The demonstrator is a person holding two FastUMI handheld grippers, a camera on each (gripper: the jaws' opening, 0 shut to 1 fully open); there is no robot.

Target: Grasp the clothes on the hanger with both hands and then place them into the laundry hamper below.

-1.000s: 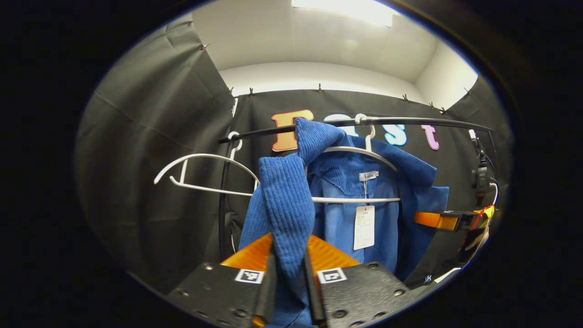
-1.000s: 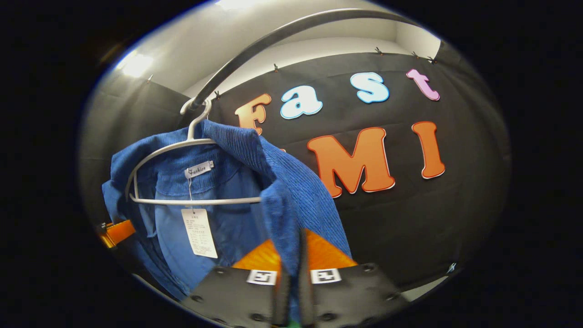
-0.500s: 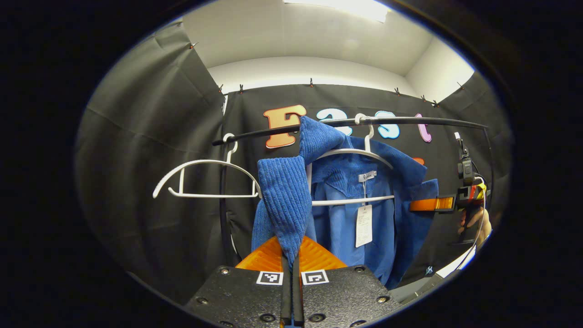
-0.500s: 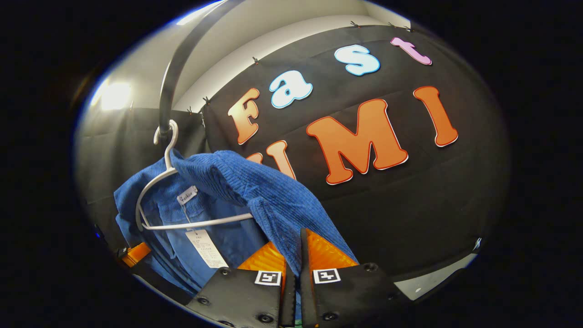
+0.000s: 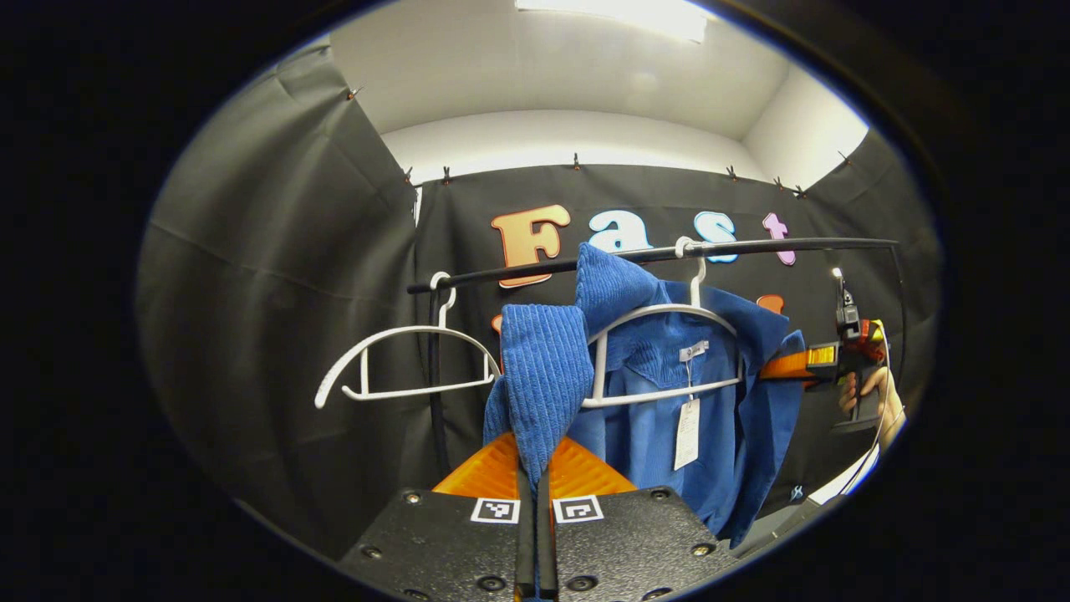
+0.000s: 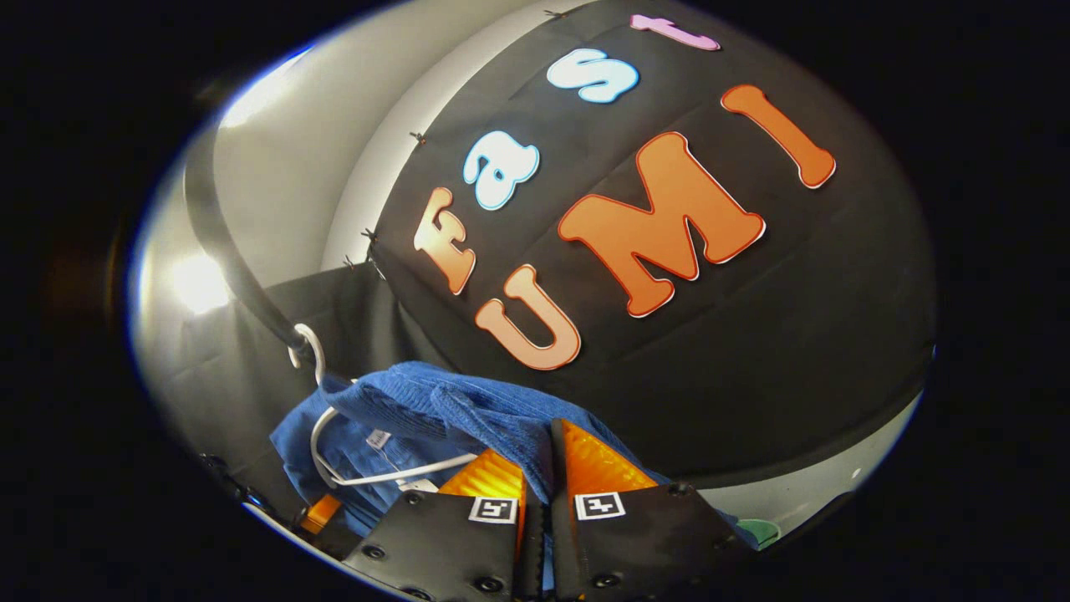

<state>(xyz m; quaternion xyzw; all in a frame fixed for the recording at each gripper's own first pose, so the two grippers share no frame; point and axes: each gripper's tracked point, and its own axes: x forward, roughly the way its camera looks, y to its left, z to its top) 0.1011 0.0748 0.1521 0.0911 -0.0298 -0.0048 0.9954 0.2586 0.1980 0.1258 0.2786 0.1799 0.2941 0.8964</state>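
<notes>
Black cloth lines the booth on all sides under a white ceiling, and a dark rail (image 5: 752, 245) crosses it; I take that rail as my landmark. Hanging from the rail by its hook is a white hanger (image 5: 660, 313) carrying the blue corduroy jacket (image 5: 660, 418), and further along the rail to its left hangs a bare white hanger (image 5: 401, 368). My left tool (image 5: 536, 477) is clamped on a fold of the jacket's near shoulder, both fingers pressed together with the cloth running up out of the seam. My right tool (image 6: 545, 481) is likewise closed on the opposite shoulder; in the left gripper view I see it out at the jacket's far edge, below the rail, with the hand (image 5: 873, 401) holding it. So I judge the grasp done on both sides and the lift-off step in hand: the jacket is not yet free. Its long axis runs straight down from the rail, collar up at the hook, hem pointing to the floor, open front and paper tag (image 5: 687, 433) facing my left camera. Next I think both shoulders must go up and outward past the hanger's ends, then down together toward the hamper, which I cannot see from here.
</notes>
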